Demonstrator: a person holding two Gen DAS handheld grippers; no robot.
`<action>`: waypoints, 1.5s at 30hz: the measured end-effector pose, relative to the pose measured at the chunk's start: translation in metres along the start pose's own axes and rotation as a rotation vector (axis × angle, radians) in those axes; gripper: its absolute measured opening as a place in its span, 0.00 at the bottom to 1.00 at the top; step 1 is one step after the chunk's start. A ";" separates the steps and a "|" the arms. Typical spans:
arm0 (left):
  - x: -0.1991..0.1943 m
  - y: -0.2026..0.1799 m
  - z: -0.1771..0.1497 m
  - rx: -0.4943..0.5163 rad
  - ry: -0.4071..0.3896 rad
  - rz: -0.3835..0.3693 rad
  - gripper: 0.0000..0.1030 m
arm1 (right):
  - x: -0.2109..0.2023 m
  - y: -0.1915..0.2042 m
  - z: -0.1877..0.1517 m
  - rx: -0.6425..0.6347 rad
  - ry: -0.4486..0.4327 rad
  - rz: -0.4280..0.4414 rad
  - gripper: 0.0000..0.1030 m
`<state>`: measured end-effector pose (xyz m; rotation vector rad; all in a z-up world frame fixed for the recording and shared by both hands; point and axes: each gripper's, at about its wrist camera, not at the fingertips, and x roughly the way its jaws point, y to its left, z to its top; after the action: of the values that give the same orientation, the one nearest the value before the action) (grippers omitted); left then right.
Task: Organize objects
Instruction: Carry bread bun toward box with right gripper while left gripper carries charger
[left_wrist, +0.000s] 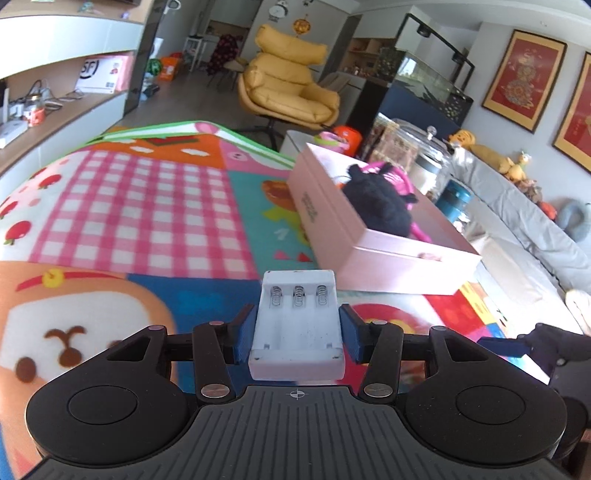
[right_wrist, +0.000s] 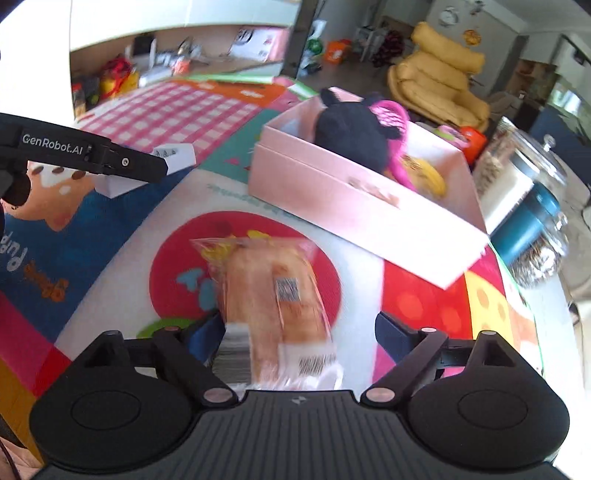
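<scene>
My left gripper (left_wrist: 297, 332) is shut on a white battery charger (left_wrist: 297, 328), held above the colourful play mat (left_wrist: 147, 206). The pink open box (left_wrist: 388, 251) lies ahead to the right, holding a black plush toy (left_wrist: 376, 199) and pink items. In the right wrist view, my right gripper (right_wrist: 299, 328) is open with a wrapped bread packet (right_wrist: 273, 295) lying on the mat between its fingers, blurred. The pink box (right_wrist: 351, 206) is just beyond it, with the black plush (right_wrist: 351, 133) and a yellow item (right_wrist: 424, 173) inside. The left gripper with the charger (right_wrist: 173, 155) shows at the left.
A glass jar with lid (right_wrist: 524, 177) and a teal container (right_wrist: 532, 225) stand right of the box. A yellow armchair (left_wrist: 288, 85) is behind the mat, shelves (left_wrist: 55, 103) at the left, a grey sofa (left_wrist: 524, 214) at the right.
</scene>
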<state>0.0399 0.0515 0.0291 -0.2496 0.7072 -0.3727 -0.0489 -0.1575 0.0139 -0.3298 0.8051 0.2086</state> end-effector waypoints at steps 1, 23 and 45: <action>-0.001 -0.007 0.001 0.005 0.009 -0.002 0.51 | -0.004 -0.002 -0.005 -0.002 -0.009 -0.007 0.87; -0.016 -0.024 -0.001 0.038 0.014 0.017 0.51 | 0.003 -0.042 -0.009 0.080 -0.026 -0.251 0.94; -0.027 -0.002 -0.007 0.011 -0.002 0.073 0.51 | -0.008 -0.021 0.014 0.091 -0.035 0.135 1.00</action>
<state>0.0157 0.0603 0.0409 -0.2133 0.7097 -0.3068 -0.0384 -0.1721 0.0335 -0.1861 0.8001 0.3021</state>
